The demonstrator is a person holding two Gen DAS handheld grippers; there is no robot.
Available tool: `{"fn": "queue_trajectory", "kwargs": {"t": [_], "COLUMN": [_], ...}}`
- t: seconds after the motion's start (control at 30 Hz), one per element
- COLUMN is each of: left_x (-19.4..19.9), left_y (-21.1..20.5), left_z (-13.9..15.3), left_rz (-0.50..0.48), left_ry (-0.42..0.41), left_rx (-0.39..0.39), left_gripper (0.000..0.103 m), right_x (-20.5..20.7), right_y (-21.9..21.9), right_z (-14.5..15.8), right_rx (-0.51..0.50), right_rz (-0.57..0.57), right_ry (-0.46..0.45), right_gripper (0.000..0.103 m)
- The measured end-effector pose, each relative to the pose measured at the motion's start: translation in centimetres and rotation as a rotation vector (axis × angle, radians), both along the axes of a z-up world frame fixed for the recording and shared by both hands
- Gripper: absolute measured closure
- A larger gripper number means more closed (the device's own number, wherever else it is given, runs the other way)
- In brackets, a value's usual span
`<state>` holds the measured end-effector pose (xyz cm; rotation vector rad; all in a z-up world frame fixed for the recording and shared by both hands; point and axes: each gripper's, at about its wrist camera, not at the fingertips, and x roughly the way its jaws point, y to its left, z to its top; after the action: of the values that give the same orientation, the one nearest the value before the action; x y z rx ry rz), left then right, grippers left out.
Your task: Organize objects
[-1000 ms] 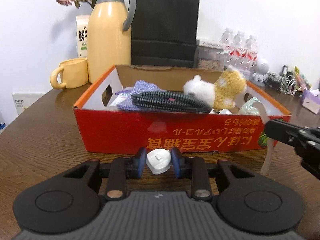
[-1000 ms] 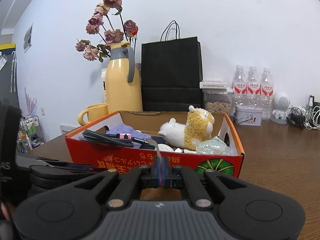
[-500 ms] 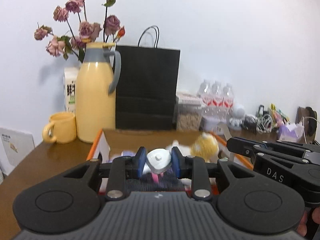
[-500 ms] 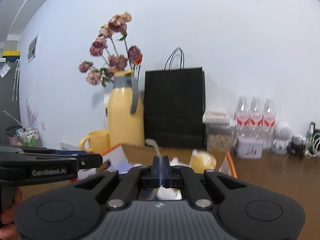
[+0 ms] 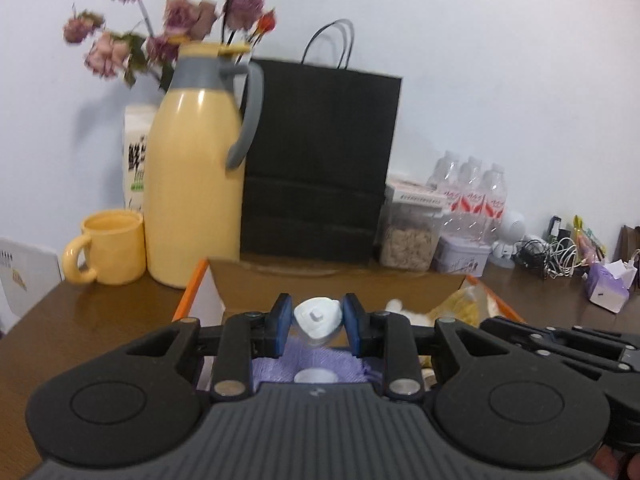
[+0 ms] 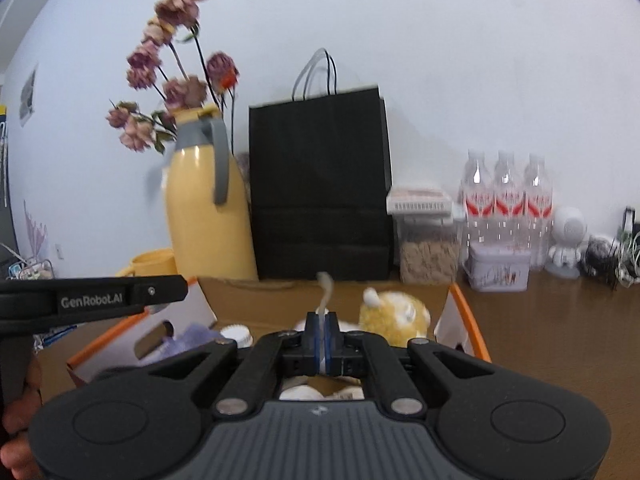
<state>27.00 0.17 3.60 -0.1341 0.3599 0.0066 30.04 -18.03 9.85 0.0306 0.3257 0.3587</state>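
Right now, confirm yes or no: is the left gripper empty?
No: in the left wrist view the left gripper is shut on a small white plastic piece, clamped between its blue pads above the cardboard box.

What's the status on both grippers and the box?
Left gripper shut on white plug. Right gripper shut on thin white cord. Both above the open cardboard box. Nothing in the way.

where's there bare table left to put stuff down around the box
Bare table lies right of the box, in front of the tin and bottles. A smaller patch sits left of the box, in front of the mug. Crowded: the back row along the wall, the cables at far right, and the box itself.
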Motion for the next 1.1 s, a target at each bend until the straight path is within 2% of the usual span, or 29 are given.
{"fn": "queue_trajectory", "kwargs": {"t": [0.13,0.17,0.23,0.3,0.33,0.37,0.4,0.47,0.57,0.8,0.97,1.1], "left_x": [0.0,-0.1,-0.3,-0.6,-0.8,-1.1,-1.2,-1.2,-1.2,-2.1,-4.5,-6.9], "left_y": [0.2,0.2,0.0,-0.1,-0.2,-0.3,-0.3,-0.3,-0.4,-1.0,-1.0,-0.7], "left_z": [-0.4,-0.4,-0.5,-0.5,-0.5,-0.4,-0.3,-0.2,-0.1,0.6,1.4,2.2], "left_rz": [-0.006,-0.005,-0.003,0.012,0.027,0.039,0.041,0.037,0.038,0.052,0.059,0.081], "left_ry": [0.008,0.005,0.000,-0.015,-0.034,-0.052,-0.057,-0.053,-0.048,-0.075,-0.089,-0.086], "left_rx": [0.004,0.011,0.032,0.045,0.053,0.061,0.065,0.063,0.068,0.098,0.096,0.093], "left_gripper": [0.072,0.068,0.048,0.004,0.000,0.000,0.000,0.000,0.000,0.000,0.000,0.000], "right_x": [0.2,0.2,0.1,0.0,-0.1,-0.2,-0.3,-0.6,-0.7,-1.0,-2.3,-4.8], "right_y": [0.2,0.3,0.4,0.3,0.3,0.2,0.2,0.1,-0.1,-0.1,-0.3,-0.4], "right_z": [-0.8,-0.9,-1.2,-1.3,-1.3,-1.2,-1.2,-1.0,-0.8,-0.4,0.2,1.4], "right_rx": [-0.021,-0.028,-0.038,-0.042,-0.043,-0.043,-0.041,-0.035,-0.028,-0.024,-0.015,-0.011], "right_rz": [0.006,0.005,-0.005,-0.009,-0.018,-0.029,-0.035,-0.043,-0.048,-0.036,-0.034,-0.023], "right_ry": [0.031,0.035,0.039,0.046,0.047,0.043,0.034,0.014,0.005,0.003,-0.016,-0.045], "right_gripper": [0.101,0.096,0.091,0.079,0.058,0.035,0.018,0.008,0.000,0.000,0.000,0.000]}}
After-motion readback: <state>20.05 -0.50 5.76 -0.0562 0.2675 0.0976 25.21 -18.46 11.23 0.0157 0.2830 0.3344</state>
